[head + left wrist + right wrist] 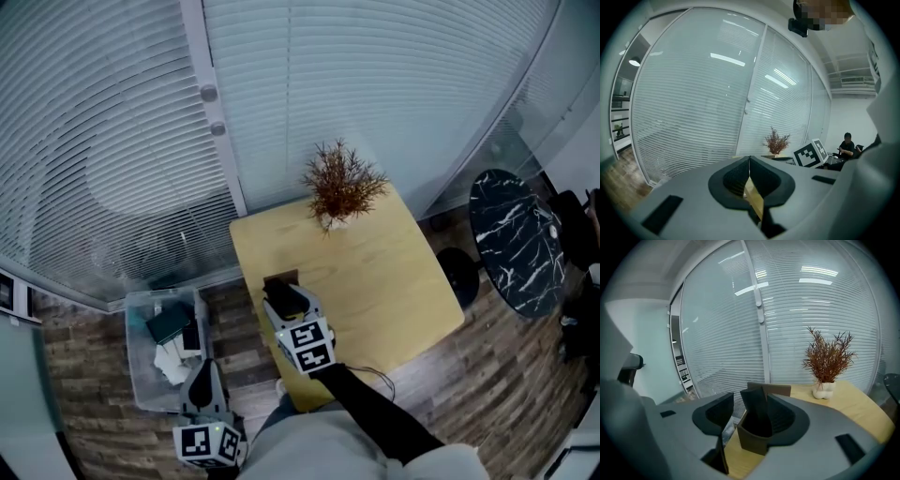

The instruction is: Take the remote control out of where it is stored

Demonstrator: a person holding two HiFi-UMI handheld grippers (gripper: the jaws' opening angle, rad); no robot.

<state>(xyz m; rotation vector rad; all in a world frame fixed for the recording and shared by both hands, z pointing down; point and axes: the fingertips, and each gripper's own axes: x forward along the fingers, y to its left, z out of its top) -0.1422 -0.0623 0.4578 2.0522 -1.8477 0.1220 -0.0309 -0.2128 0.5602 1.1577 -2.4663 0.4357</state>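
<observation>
A dark remote control [754, 404] stands upright in a brown holder [752, 439] at the left edge of the wooden table [375, 272]. My right gripper [750, 401] is open, one jaw on each side of the remote and holder, and the pads do not press on either. In the head view the right gripper [286, 298] sits right at the holder [279, 279]. My left gripper [202, 380] hangs low beside the table, off to the left. The left gripper [749, 161] is shut with nothing between its pads.
A dried plant in a white pot [339, 187] stands at the table's far edge. A clear plastic bin [141, 375] with several items sits on the floor at the left. Blinds cover the glass wall behind. A black marble round table [516, 244] stands at the right.
</observation>
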